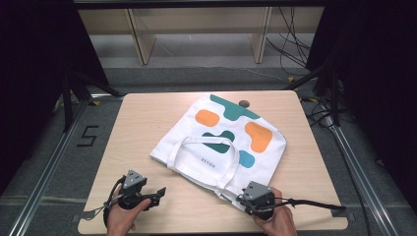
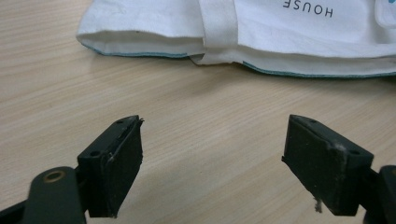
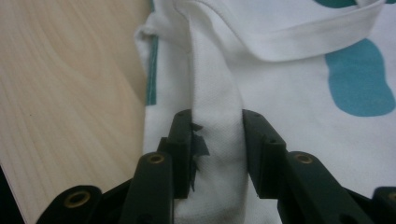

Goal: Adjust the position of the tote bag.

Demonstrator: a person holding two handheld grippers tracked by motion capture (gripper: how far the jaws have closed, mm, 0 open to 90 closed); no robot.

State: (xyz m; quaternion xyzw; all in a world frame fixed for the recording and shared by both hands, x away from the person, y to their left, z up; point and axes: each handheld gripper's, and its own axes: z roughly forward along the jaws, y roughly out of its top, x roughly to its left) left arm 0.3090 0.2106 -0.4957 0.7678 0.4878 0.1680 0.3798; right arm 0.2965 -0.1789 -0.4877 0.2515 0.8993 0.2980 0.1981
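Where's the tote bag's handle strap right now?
In the right gripper view the handle strap runs between the right gripper and its jaws, at the tote bag edge nearest the person; in the high view that is the table front right.

A white cloth tote bag printed with teal and orange blobs lies flat and askew on the table, its open edge turned toward the near side. One white strap loops back over the bag's face. The other strap lies between the jaws of the right claw at the bag's near corner.
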